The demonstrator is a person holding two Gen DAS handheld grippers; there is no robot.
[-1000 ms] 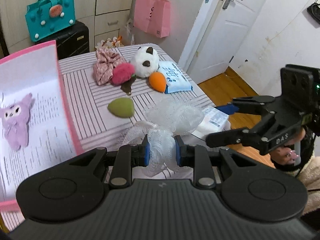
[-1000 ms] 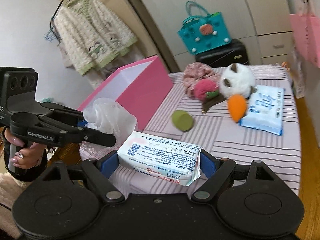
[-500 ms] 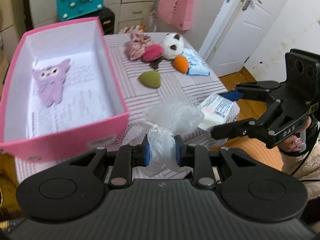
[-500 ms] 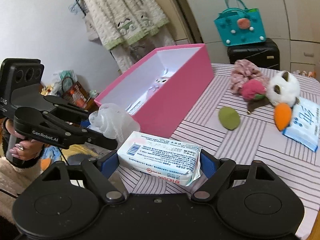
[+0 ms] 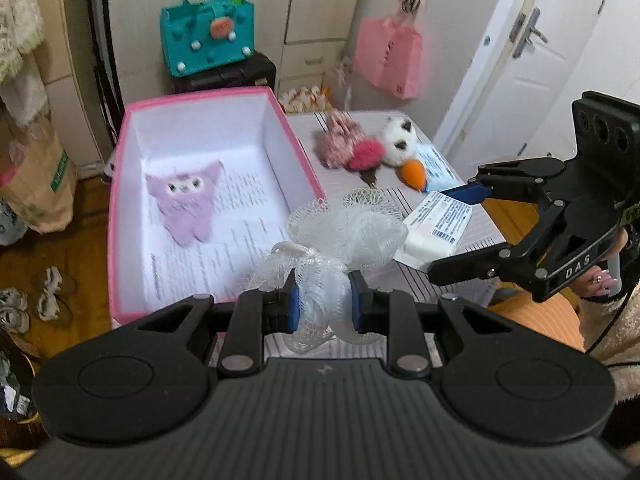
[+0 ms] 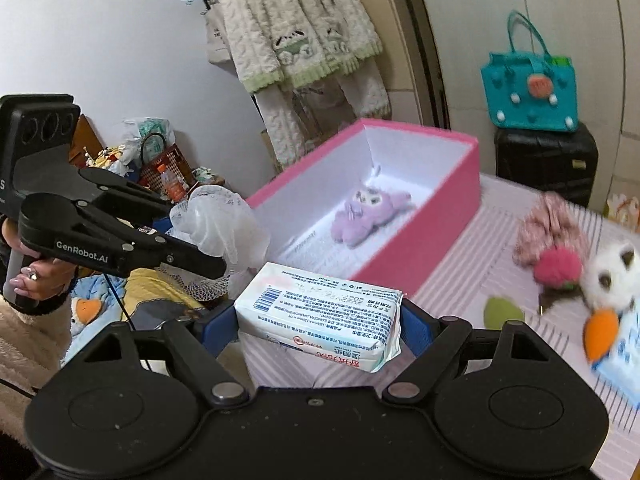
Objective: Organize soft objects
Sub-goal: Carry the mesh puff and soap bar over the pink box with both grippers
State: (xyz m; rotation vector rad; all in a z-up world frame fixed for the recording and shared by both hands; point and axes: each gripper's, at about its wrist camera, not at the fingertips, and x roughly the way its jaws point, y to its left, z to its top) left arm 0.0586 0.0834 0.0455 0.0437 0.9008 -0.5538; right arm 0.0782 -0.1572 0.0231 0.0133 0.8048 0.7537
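Presently, beside pink box (image 5: 120, 184): left gripper (image 5: 323, 306) clamps mesh bath pouf (image 5: 344, 236); right gripper (image 6: 320, 326) clamps wipes pack (image 6: 320, 314); green sponge (image 6: 502, 312) shows only in right view.

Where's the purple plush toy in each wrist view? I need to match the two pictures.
Left wrist view: the purple plush toy lies flat on the floor of the pink box, left of centre, above the white mesh pouf.
Right wrist view: it lies inside the same box, at centre, beyond the wipes pack.
Shared landmark: the teal handbag on the black suitcase.
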